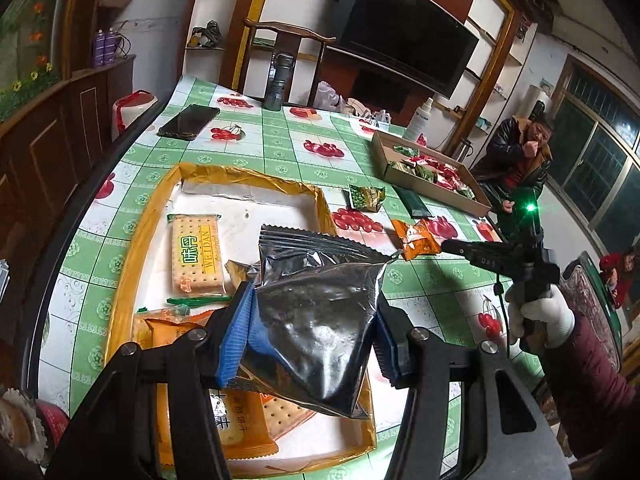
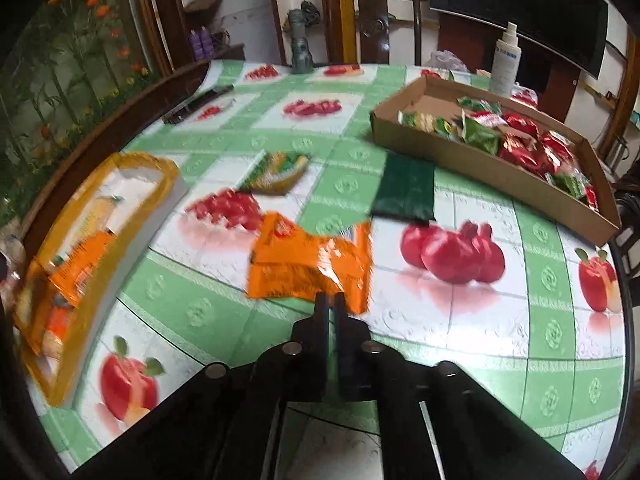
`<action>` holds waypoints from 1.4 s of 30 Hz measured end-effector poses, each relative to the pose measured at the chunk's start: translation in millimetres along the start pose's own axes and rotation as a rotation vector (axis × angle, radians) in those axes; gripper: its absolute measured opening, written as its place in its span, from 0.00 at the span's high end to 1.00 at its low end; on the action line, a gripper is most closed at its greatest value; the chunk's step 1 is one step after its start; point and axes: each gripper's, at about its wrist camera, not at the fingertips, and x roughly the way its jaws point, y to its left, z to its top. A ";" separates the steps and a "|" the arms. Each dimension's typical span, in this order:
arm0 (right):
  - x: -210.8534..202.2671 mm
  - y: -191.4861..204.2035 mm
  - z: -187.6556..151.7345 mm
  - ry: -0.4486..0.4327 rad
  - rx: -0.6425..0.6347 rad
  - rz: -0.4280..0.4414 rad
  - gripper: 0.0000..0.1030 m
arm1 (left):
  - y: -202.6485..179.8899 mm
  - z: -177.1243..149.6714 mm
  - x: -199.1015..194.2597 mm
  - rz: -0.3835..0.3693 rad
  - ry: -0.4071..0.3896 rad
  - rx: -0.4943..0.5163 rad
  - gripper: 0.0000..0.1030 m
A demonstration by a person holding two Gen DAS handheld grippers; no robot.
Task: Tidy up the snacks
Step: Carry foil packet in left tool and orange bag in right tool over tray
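Observation:
My left gripper [image 1: 314, 332] is shut on a silver foil snack bag [image 1: 320, 320] and holds it above the yellow-taped white tray [image 1: 144, 220], which holds cracker packs [image 1: 196, 252] and orange packets. My right gripper [image 2: 331, 304] is shut and empty, just in front of an orange snack packet [image 2: 308, 260] lying on the table; it also shows in the left wrist view [image 1: 460, 248]. A green pea packet [image 2: 276, 172] and a dark green packet [image 2: 404, 192] lie further on. A brown cardboard tray [image 2: 480, 172] holds red and green packets.
The table has a green fruit-print cloth [image 2: 440, 320]. A phone [image 1: 188, 122], a flashlight [image 1: 278, 82] and a spray bottle [image 2: 506, 60] stand at the far side. A wooden chair [image 2: 372, 28] is behind the table. A seated person [image 1: 524, 152] is at the right.

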 end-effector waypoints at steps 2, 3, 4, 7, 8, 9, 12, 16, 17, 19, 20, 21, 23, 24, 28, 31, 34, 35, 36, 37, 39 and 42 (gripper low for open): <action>2.8 -6.0 6.3 0.012 0.076 0.034 0.44 | 3.0 -0.5 -1.4 -0.008 -0.004 -0.011 0.49; 4.0 -8.6 8.3 0.012 0.124 0.035 0.28 | 4.2 -0.6 -1.6 -0.013 -0.006 -0.016 0.49; 6.8 -10.3 10.5 0.019 0.173 0.038 0.28 | 5.2 -1.2 -2.0 -0.020 -0.006 -0.019 0.49; 24.8 -11.3 15.0 0.097 0.313 0.079 0.28 | 8.1 -3.5 -3.2 -0.048 -0.008 -0.026 0.49; 31.0 -9.8 16.8 0.113 0.339 0.078 0.28 | 8.7 -3.7 -3.2 -0.056 -0.009 -0.027 0.49; 36.8 -6.7 19.8 0.118 0.342 0.073 0.29 | 9.5 -4.1 -3.8 -0.064 -0.009 -0.029 0.49; 50.6 2.5 33.2 0.110 0.319 -0.004 0.30 | 10.8 -5.4 -7.6 -0.077 -0.014 -0.028 0.49; 46.0 4.3 50.4 0.053 0.299 -0.063 0.29 | 13.9 -7.3 -17.8 -0.104 -0.030 -0.022 0.49; 44.4 5.9 54.1 0.038 0.273 -0.065 0.29 | 15.4 -7.7 -19.4 -0.110 -0.035 -0.022 0.49; 45.2 14.1 63.4 0.020 0.186 -0.027 0.26 | 18.1 -8.4 -19.8 -0.126 -0.039 -0.029 0.49; 48.0 19.6 67.1 0.024 0.133 -0.007 0.25 | 19.7 -8.5 -18.6 -0.134 -0.038 -0.035 0.49; 52.8 25.9 70.0 0.039 0.076 -0.001 0.24 | 21.2 -8.6 -17.1 -0.138 -0.036 -0.039 0.49; 67.7 37.7 72.1 0.096 -0.024 -0.003 0.24 | 23.4 -9.5 -15.1 -0.139 -0.029 -0.046 0.49; 73.3 42.3 70.9 0.124 -0.061 0.001 0.24 | 24.8 -9.6 -14.8 -0.139 -0.026 -0.048 0.49; 78.5 48.7 57.0 0.178 -0.121 0.016 0.24 | 30.8 -10.9 -16.2 -0.130 -0.025 -0.060 0.49; 71.8 47.1 42.4 0.174 -0.123 0.004 0.24 | 32.2 -11.3 -13.6 -0.122 -0.019 -0.067 0.49; 66.8 48.2 34.7 0.146 -0.113 -0.050 0.48 | 29.2 -10.7 -10.1 -0.114 -0.011 -0.067 0.49; 65.4 47.6 35.6 0.140 -0.101 -0.056 0.53 | 27.6 -10.1 -9.4 -0.108 -0.011 -0.067 0.49; 64.3 47.5 35.5 0.144 -0.094 -0.061 0.56 | 26.4 -9.5 -9.4 -0.105 -0.010 -0.067 0.49; 61.7 48.3 34.6 0.137 -0.090 -0.061 0.60 | 25.3 -8.1 -9.6 -0.098 -0.012 -0.066 0.49; 55.9 50.7 32.7 0.129 -0.088 -0.054 0.63 | 24.2 -3.3 -9.9 -0.079 -0.019 -0.061 0.49; 36.8 57.9 33.8 0.081 -0.076 -0.016 0.63 | 24.8 9.1 -8.1 -0.047 -0.033 -0.058 0.49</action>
